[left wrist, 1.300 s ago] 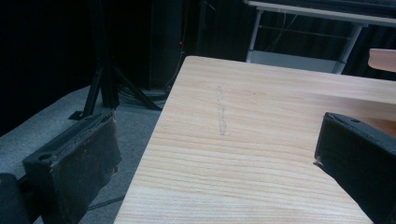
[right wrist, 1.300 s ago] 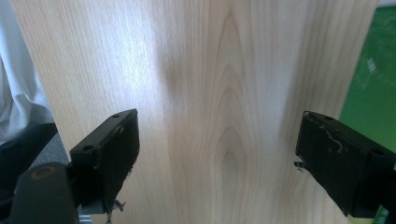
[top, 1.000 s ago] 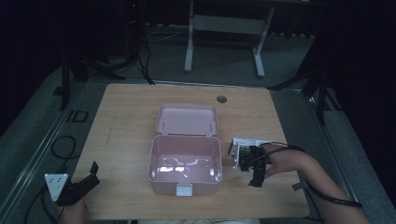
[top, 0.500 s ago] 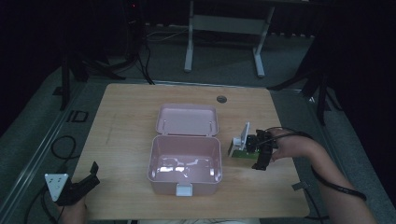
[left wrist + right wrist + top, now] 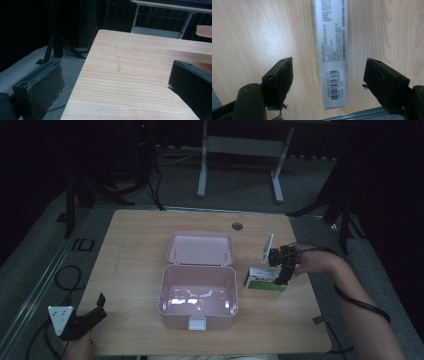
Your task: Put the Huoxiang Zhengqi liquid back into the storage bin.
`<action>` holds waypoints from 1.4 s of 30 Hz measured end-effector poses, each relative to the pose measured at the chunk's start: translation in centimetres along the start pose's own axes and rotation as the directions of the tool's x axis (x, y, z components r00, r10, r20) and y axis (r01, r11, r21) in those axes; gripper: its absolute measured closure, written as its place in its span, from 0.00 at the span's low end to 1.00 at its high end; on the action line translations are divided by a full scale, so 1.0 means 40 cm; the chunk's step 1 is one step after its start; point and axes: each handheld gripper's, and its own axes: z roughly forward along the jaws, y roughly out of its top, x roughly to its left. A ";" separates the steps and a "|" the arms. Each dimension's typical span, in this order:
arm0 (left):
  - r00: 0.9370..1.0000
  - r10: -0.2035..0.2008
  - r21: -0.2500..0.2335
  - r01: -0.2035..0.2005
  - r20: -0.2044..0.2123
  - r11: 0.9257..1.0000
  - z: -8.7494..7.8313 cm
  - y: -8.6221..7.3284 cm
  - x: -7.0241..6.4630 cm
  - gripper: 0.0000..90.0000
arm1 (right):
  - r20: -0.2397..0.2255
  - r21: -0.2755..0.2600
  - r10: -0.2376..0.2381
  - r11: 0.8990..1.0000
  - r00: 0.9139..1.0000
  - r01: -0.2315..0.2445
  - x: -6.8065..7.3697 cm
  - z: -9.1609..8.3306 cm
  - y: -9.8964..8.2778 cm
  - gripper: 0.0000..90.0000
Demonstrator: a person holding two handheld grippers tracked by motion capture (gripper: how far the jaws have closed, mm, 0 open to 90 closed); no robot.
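Observation:
A pink plastic box stands open in the middle of the wooden table, its lid folded back flat. A small green and white carton lies on the table to the right of the box. My right gripper hangs over the carton's right end, pointing down, open. In the right gripper view the carton's grey printed side runs between the two spread jaws without touching either. My left gripper rests open at the table's near left corner, over bare wood.
A round cable hole sits near the table's far edge. Behind the table stand a grey desk frame and dark tripod legs. Cables lie on the floor to the left. A box corner shows in the left gripper view.
My right gripper has swung away from me along the carton's right side and tipped downward, now straddling the carton's end. The left gripper has stayed put.

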 end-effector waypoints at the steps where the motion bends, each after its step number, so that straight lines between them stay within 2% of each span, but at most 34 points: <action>1: 1.000 0.000 0.000 0.000 0.000 1.000 0.000 0.000 0.000 0.00 | -0.006 0.003 0.005 1.000 1.000 -0.005 -0.008 0.003 0.000 0.27; 3: 1.000 0.000 0.000 0.000 0.001 1.000 0.000 0.000 0.001 0.00 | -0.021 0.015 0.012 1.000 1.000 -0.011 -0.025 0.016 0.000 0.32; 12: 1.000 0.005 0.003 -0.005 0.002 1.000 0.001 -0.001 0.000 0.00 | -0.043 0.043 0.011 0.999 0.999 -0.009 -0.044 0.062 0.001 0.41; 19: 1.000 0.008 0.006 -0.008 0.005 1.000 0.001 -0.002 -0.001 0.00 | -0.048 0.053 0.001 0.999 0.999 0.001 -0.040 0.089 0.011 0.46; 24: 1.000 0.009 0.007 -0.009 0.006 1.000 0.001 -0.002 -0.001 0.00 | -0.048 0.057 -0.015 0.998 0.999 0.017 -0.037 0.106 0.019 0.54; 31: 1.000 0.014 0.010 -0.014 0.007 1.000 0.001 -0.002 -0.001 0.00 | -0.071 0.065 -0.022 0.998 0.997 0.026 -0.032 0.128 0.026 0.65; 40: 1.000 0.015 0.008 -0.015 0.006 1.000 0.001 -0.003 -0.002 0.00 | -0.064 0.057 -0.033 0.998 0.997 0.036 -0.023 0.128 0.022 0.69; 42: 1.000 0.015 0.009 -0.015 0.006 1.000 0.001 -0.002 -0.002 0.00 | -0.068 0.059 -0.023 0.998 0.997 0.027 -0.026 0.128 0.022 0.69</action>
